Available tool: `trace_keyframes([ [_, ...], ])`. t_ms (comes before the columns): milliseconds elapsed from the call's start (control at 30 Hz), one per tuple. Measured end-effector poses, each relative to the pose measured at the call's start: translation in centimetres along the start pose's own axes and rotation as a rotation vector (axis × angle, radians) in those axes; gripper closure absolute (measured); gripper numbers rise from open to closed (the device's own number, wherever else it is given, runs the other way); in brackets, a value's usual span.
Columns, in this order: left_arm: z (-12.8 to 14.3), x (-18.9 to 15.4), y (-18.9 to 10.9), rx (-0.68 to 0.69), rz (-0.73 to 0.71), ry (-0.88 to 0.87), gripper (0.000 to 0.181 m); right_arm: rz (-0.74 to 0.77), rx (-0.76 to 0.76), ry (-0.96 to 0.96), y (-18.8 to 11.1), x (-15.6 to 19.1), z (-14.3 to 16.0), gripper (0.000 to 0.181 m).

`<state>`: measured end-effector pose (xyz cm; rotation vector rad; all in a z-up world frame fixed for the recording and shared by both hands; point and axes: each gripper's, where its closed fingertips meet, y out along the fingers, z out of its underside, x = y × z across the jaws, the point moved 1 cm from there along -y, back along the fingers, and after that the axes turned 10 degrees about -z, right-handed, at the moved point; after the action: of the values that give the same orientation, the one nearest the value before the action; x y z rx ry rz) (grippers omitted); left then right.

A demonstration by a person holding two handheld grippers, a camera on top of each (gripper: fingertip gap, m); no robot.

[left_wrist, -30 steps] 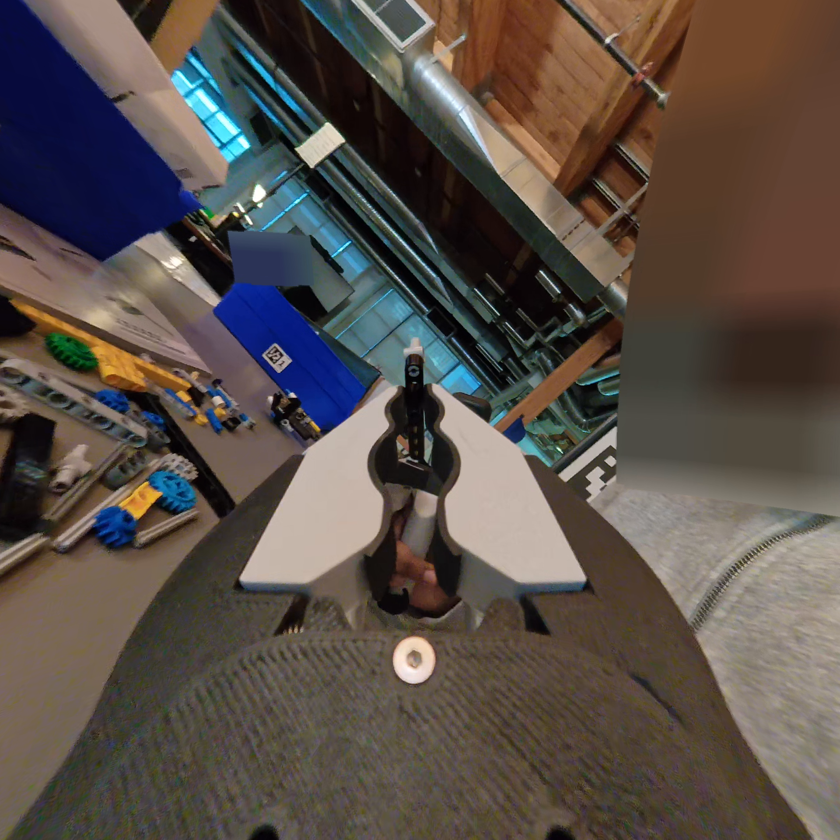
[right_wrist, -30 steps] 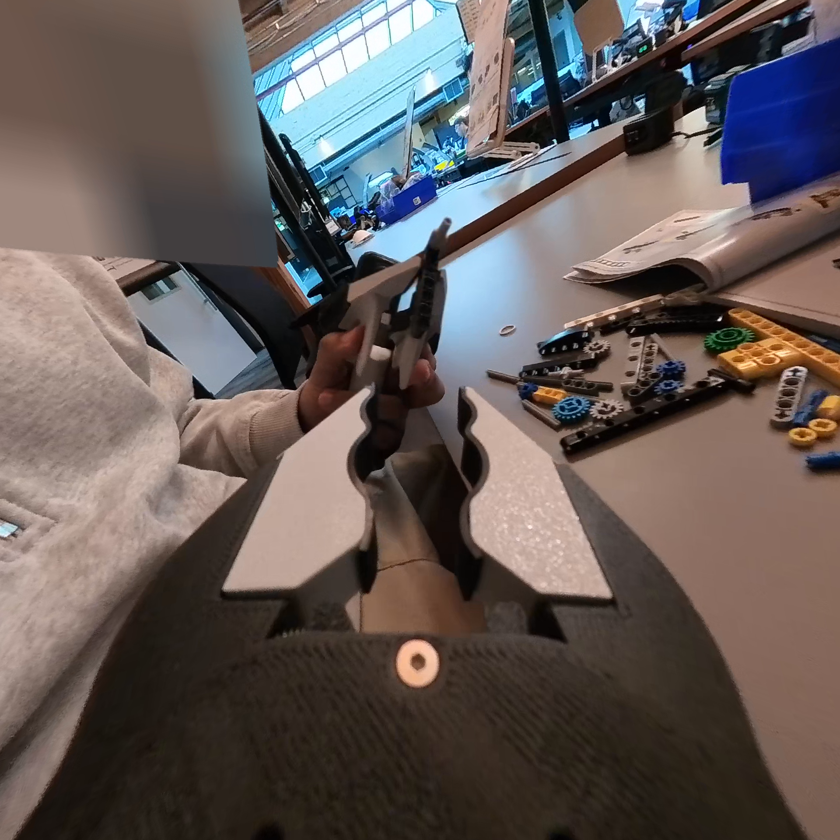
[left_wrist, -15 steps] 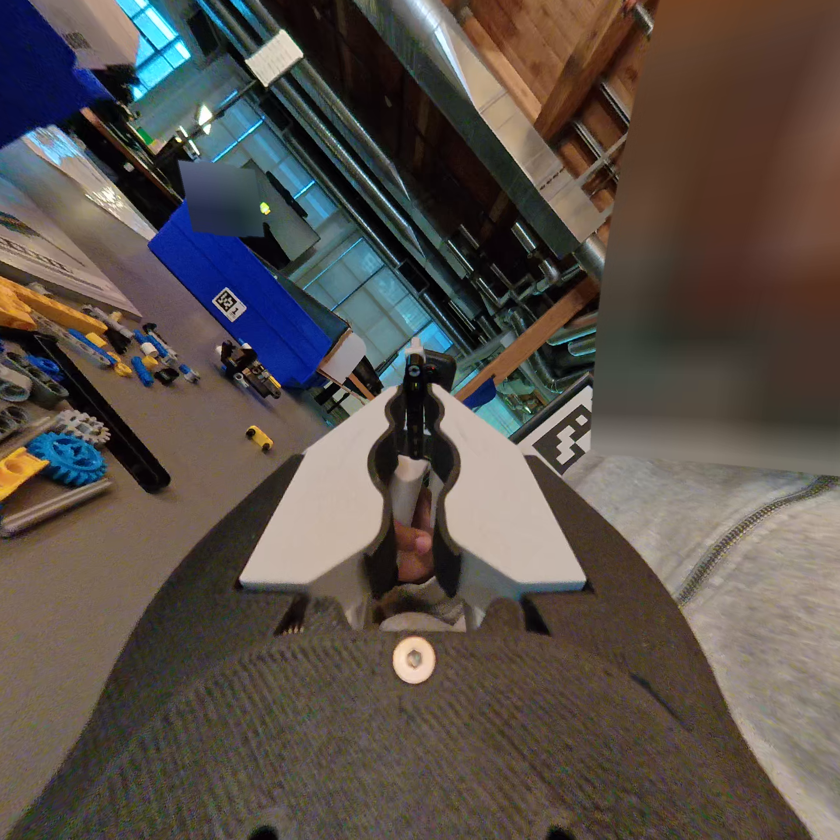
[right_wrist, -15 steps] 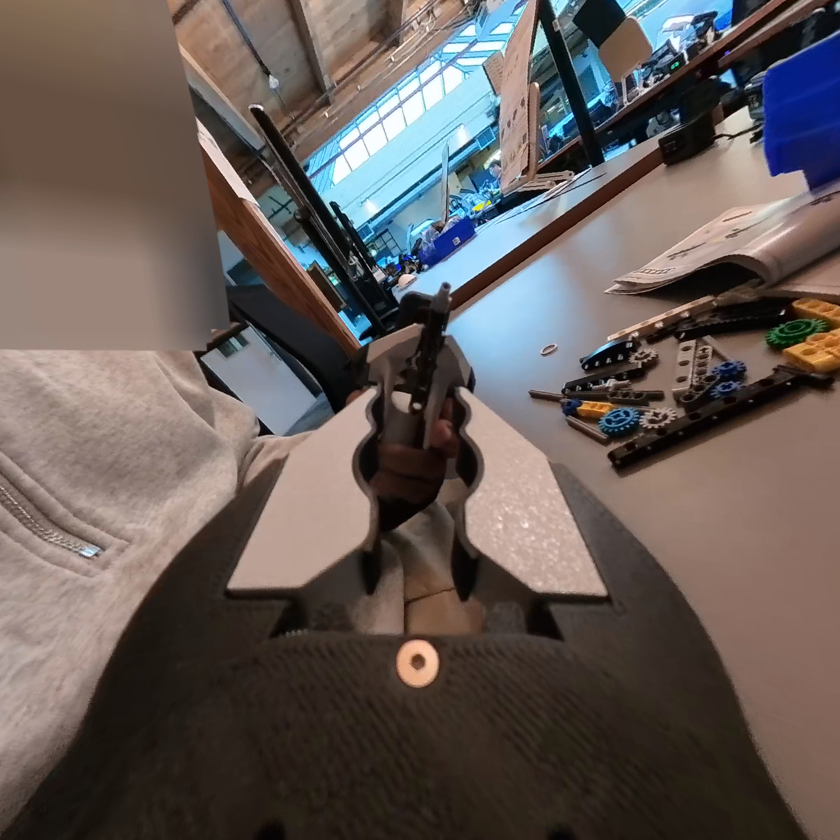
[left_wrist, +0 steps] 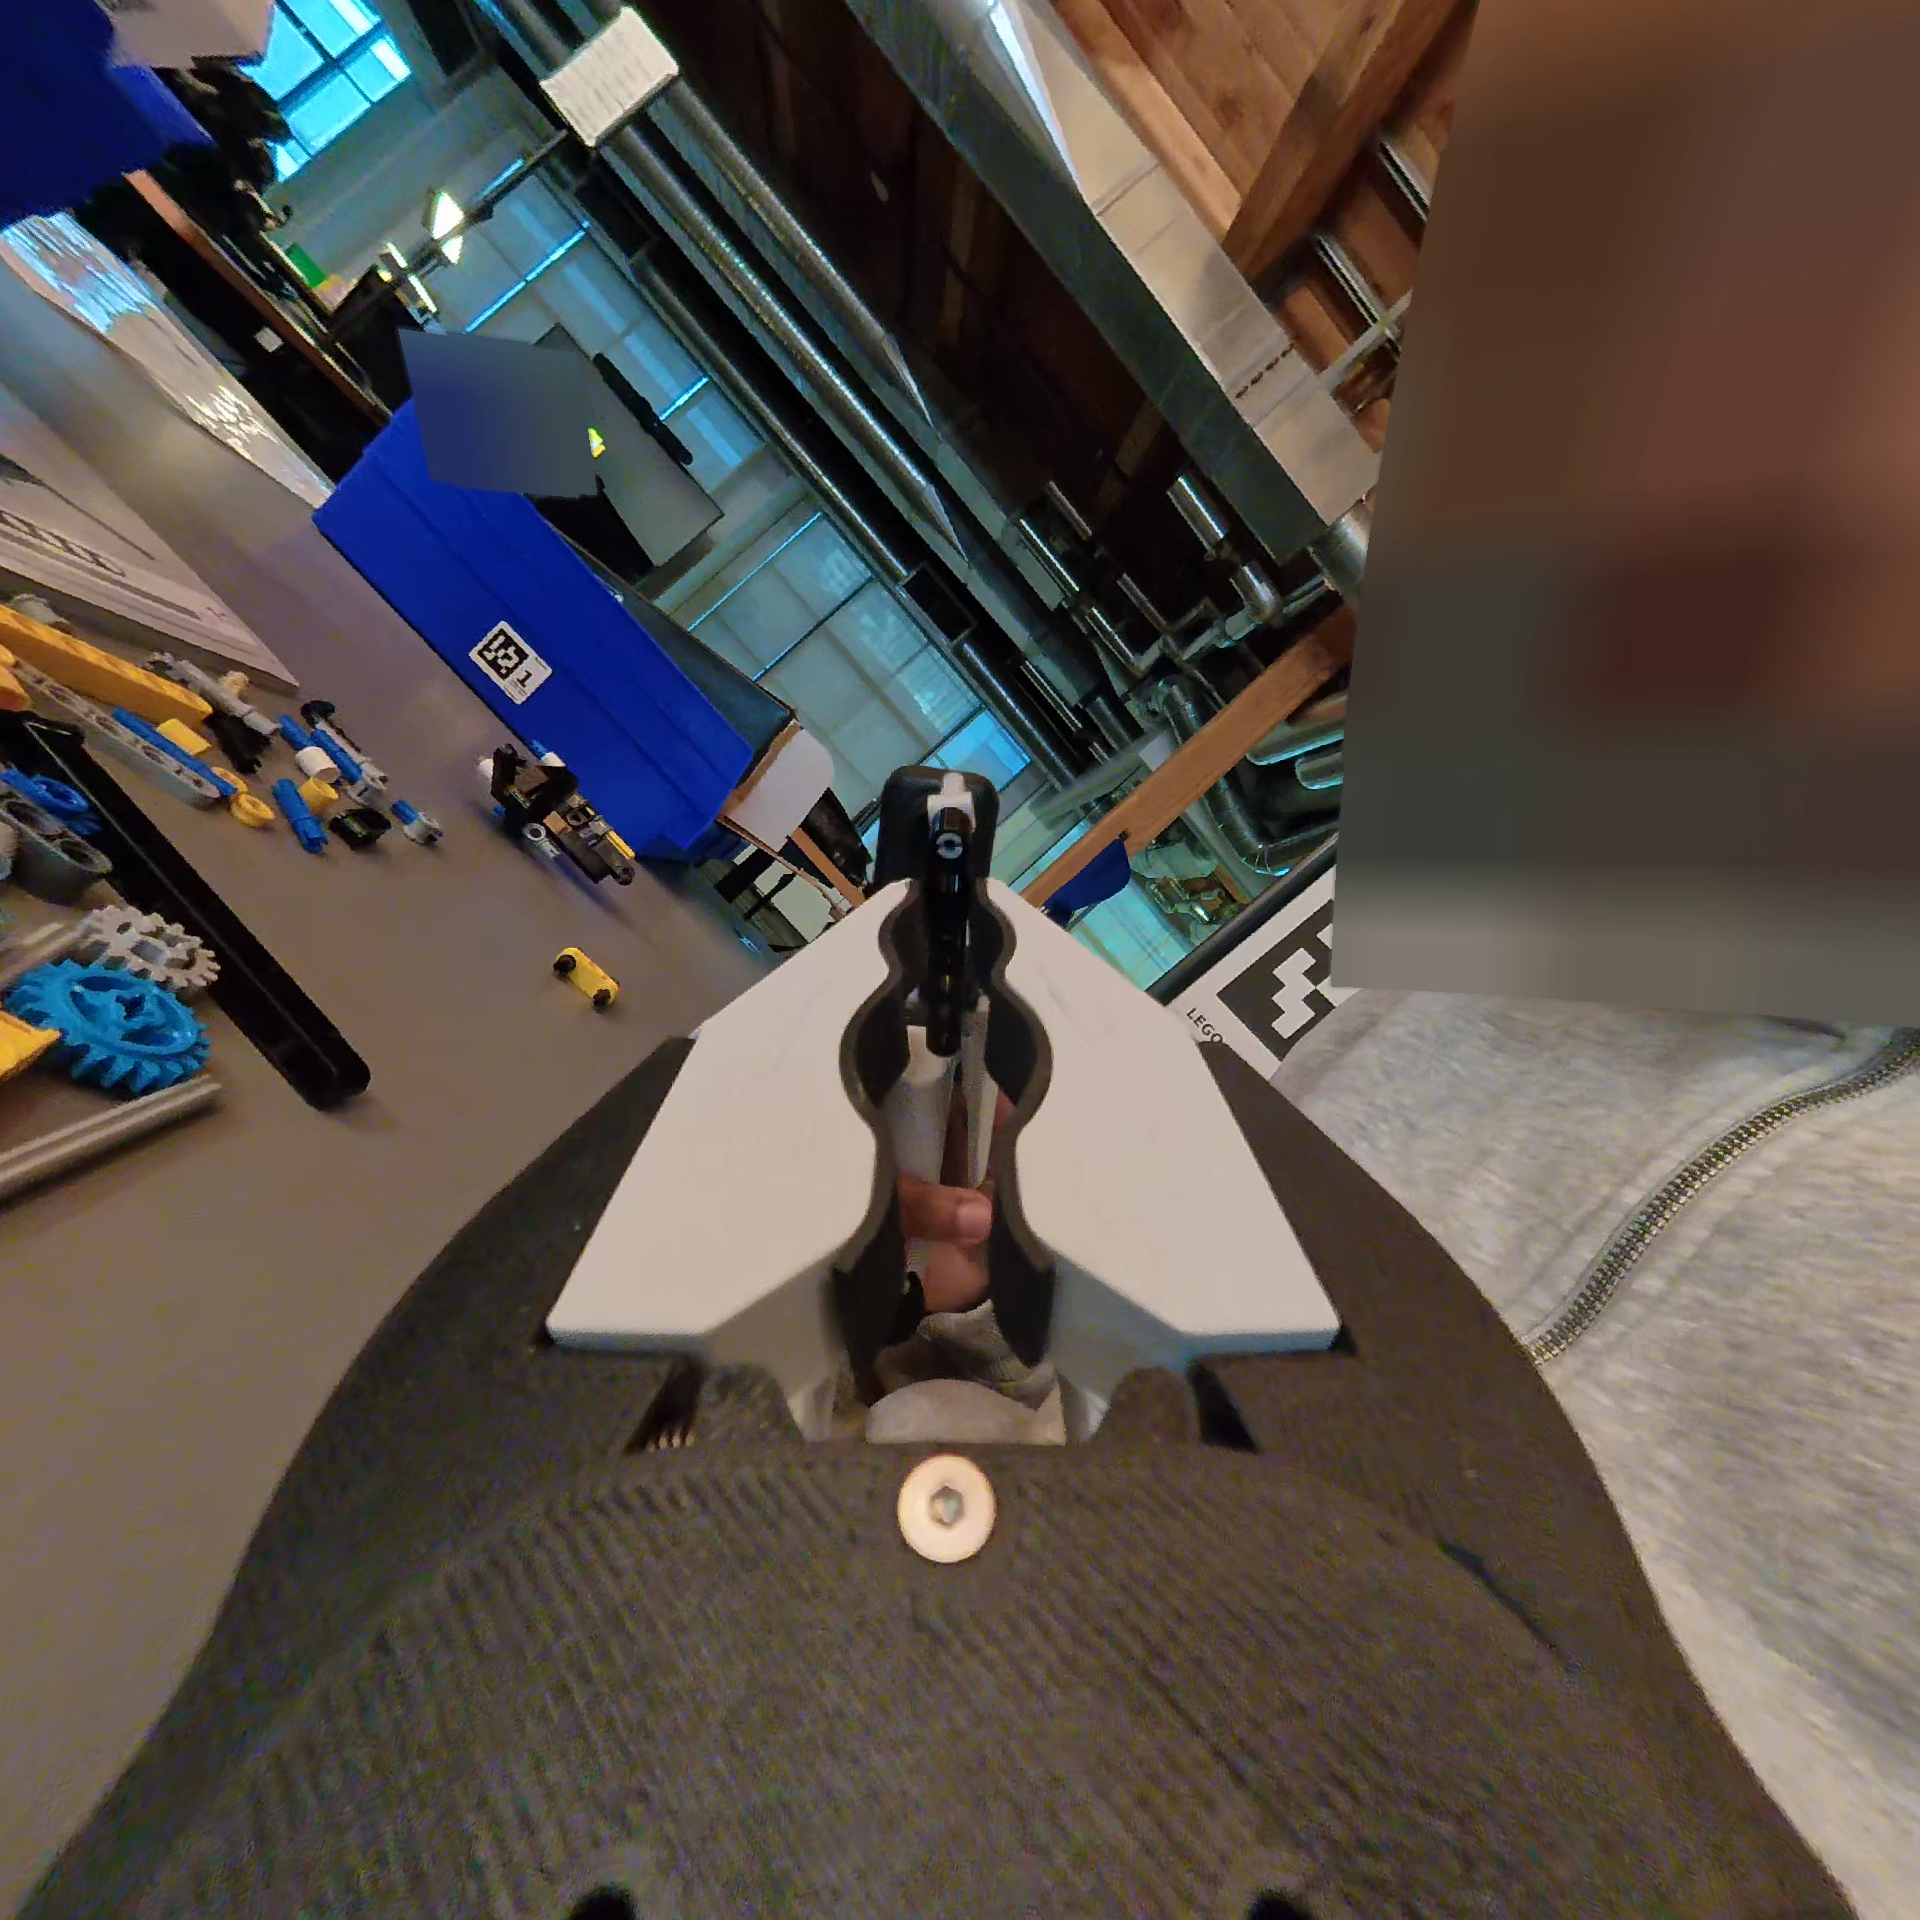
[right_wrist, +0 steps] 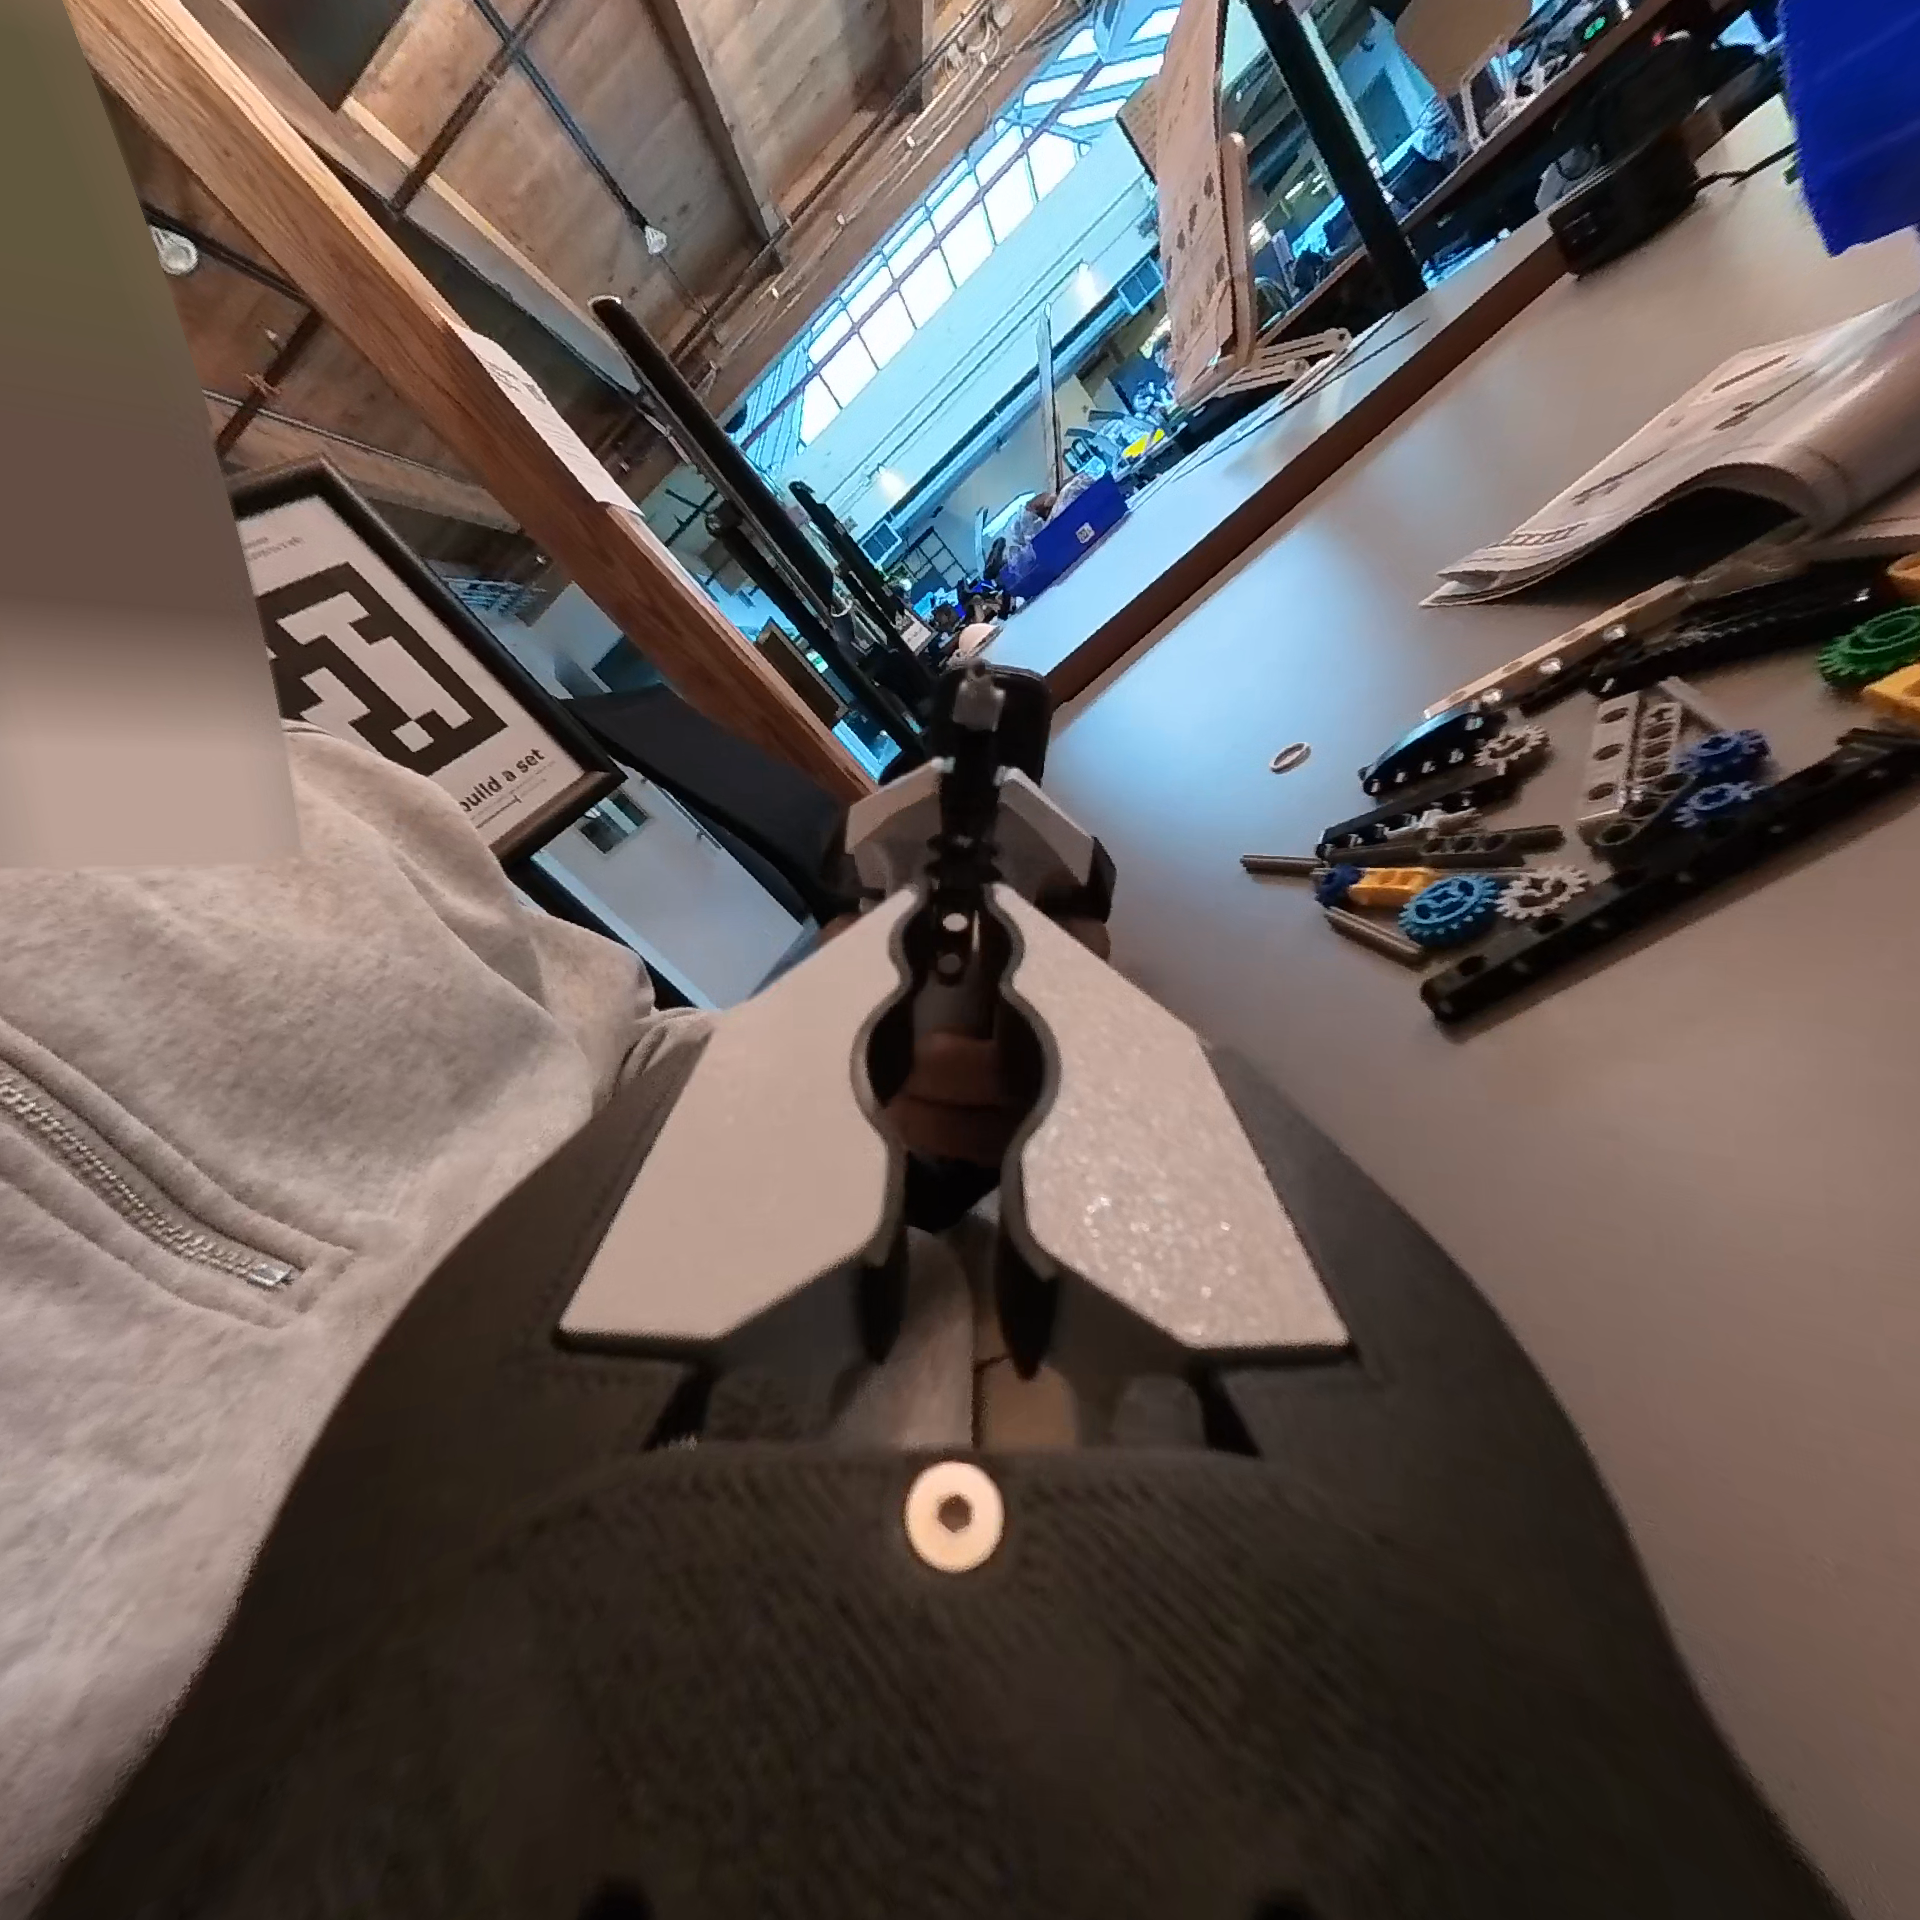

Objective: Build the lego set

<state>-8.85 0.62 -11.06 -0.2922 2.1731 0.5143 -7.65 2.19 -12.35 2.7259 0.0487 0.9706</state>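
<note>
A black lego beam (left_wrist: 943, 940) with a small white pin (left_wrist: 951, 805) at its top end is held up in the air, in front of a person in a grey sweater. My left gripper (left_wrist: 945, 904) is shut on this beam. My right gripper (right_wrist: 954, 909) faces it from the other side, and its jaws are closed on the same black beam (right_wrist: 961, 831). The left gripper's grey fingers (right_wrist: 1039, 836) show just beyond the right one's tips. A hand shows behind the jaws in both views.
Loose parts lie on the grey table (right_wrist: 1558, 1143): a long black beam (right_wrist: 1662, 883), blue gears (right_wrist: 1449, 906), a green gear (right_wrist: 1875, 655), a small yellow piece (left_wrist: 585, 977) and a small assembly (left_wrist: 561, 805). An open booklet (right_wrist: 1714, 457) and a blue bin (left_wrist: 540, 623) stand farther back. The tips of both grippers are at nearly the same place. The green gear (right_wrist: 1875, 655) is about 20 centimetres from both grippers' fingertips.
My right gripper has moved in to the left gripper and closed from open onto the black beam. The left gripper has turned with the beam still in it.
</note>
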Motion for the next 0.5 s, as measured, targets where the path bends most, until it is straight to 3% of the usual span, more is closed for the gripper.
trace_keyframes([
  [500,0.01,0.00,0.06,-0.009,0.007,-0.013,0.177,0.019,-0.027,-0.001,0.11,-0.05,-0.24,0.176],
])
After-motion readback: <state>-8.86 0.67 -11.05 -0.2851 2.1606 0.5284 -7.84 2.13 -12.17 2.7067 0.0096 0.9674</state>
